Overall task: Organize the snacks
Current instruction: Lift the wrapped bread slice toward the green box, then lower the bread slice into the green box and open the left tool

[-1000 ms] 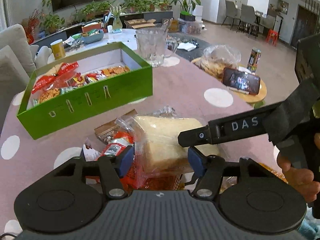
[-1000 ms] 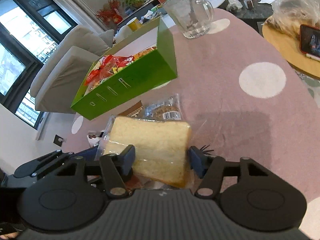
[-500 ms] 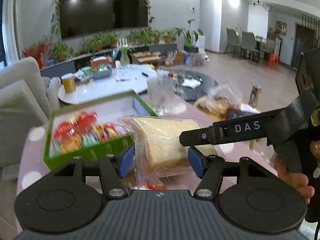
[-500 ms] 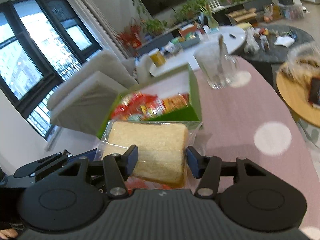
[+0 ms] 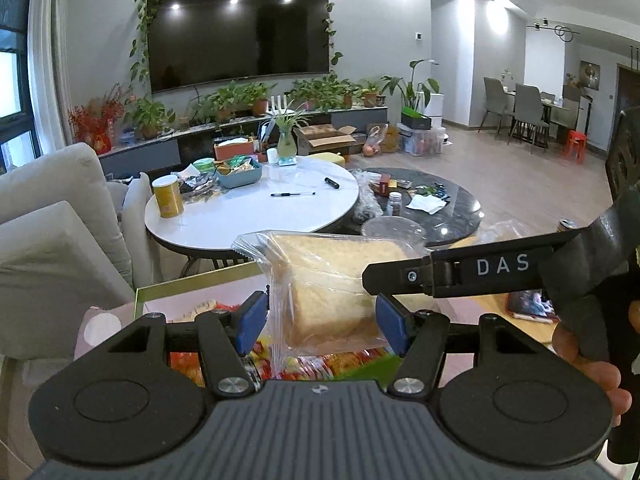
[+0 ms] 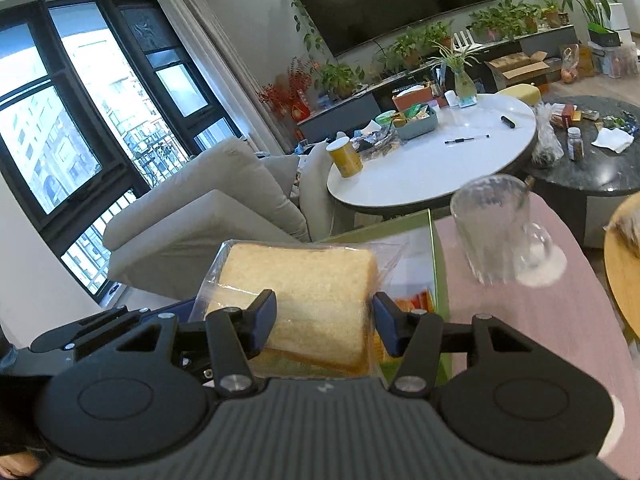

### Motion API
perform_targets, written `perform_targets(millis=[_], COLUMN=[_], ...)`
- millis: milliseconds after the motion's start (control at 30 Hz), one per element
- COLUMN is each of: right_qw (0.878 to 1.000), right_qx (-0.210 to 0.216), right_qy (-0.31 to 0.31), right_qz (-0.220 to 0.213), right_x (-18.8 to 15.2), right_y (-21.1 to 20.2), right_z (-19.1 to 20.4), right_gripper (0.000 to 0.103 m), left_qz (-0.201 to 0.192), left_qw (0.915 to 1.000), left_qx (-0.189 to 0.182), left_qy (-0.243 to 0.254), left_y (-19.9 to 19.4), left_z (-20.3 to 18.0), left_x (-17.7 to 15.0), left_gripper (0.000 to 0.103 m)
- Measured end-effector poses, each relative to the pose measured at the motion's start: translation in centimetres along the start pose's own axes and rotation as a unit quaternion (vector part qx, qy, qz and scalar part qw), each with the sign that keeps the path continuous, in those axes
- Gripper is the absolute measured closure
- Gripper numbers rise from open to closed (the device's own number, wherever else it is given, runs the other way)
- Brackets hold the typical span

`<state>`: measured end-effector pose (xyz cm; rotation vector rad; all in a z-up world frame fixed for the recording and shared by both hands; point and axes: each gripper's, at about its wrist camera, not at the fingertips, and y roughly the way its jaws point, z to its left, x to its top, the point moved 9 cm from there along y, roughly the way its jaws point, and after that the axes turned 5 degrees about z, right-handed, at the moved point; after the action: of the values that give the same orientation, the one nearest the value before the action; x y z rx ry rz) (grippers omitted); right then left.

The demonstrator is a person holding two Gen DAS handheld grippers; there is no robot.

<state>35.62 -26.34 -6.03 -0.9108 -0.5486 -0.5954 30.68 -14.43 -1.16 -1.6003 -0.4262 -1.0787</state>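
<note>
Largest element: the green snack box (image 6: 438, 264), open-topped, on the pink polka-dot tablecloth (image 6: 532, 320). Part of its floor is already filled with red and orange snack packets (image 5: 344, 360); the far portion, toward the white round table (image 5: 256, 208), appears bare and pale. A ribbed glass pitcher (image 6: 496, 232) stands just beside the box's right wall.

Next: the bagged sliced bread (image 6: 304, 292), sealed in clear plastic, is held in the air above the near end of the box, not touching it. The right gripper (image 6: 324, 320) is clamped on the bread, a blue pad pressing each side of the loaf. The left gripper (image 5: 320, 320) frames the same bag in its own view; whether its pads actually pinch the plastic or merely flank it cannot be determined.

Progress, as a judgement: the task is partly done. Several small packets are boxed, and the bread is in transit and not yet set down. Whether other loose snacks remain on the tablecloth is hidden behind the grippers.
</note>
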Motion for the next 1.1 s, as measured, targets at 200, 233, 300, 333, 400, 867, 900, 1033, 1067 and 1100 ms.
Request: perform_targets(millis=[200,233,300,333,400,867,900,1033,1067,1100], right_qw=[1.000,1.000,0.999,0.999,0.999,0.999,0.999,0.998,0.998,0.997], right_qx=[-0.009,-0.011,-0.014,-0.015,-0.018,-0.043,-0.043,-0.050,-0.055,-0.057], right_qy=[0.005,0.008,0.012,0.014,0.017,0.007,0.001,-0.027,-0.037,-0.052], right_qz=[0.019,0.023,0.030,0.034,0.040,0.028,0.022,-0.007,-0.017,-0.026], right_x=[1.1,1.3,1.5,1.6,1.7,1.8,1.8,1.7,1.7,1.7], right_y=[3.5,4.3,5.6,6.2,7.3,8.3,7.8,4.8,4.0,3.0], right_z=[-1.5,-1.9,-2.4,-2.7,-3.1,-4.0,-3.7,-2.2,-1.8,-1.3], right_gripper=[0.067,0.067,0.067,0.067,0.067,0.067,0.067,0.054,0.052,0.050], left_qz=[0.021,0.026,0.035,0.038,0.045,0.069,0.066,0.056,0.052,0.049], left_qw=[0.9997,0.9996,0.9993,0.9991,0.9988,0.9974,0.9976,0.9982,0.9983,0.9984], left_qx=[-0.003,-0.003,-0.005,-0.005,-0.005,0.018,0.019,0.022,0.024,0.025], left_qy=[-0.009,-0.011,-0.016,-0.018,-0.021,-0.009,-0.007,-0.009,-0.011,-0.014], left_y=[4.6,5.4,7.1,7.8,9.1,11.8,11.3,9.5,8.8,8.3], left_z=[1.8,2.1,2.7,3.0,3.6,5.5,5.4,5.3,5.3,5.4], left_x=[0.9,0.9,1.0,1.0,0.9,-0.8,-0.9,-0.9,-1.0,-1.1], left_gripper=[0.046,0.046,0.046,0.046,0.046,0.035,0.033,0.028,0.027,0.026])
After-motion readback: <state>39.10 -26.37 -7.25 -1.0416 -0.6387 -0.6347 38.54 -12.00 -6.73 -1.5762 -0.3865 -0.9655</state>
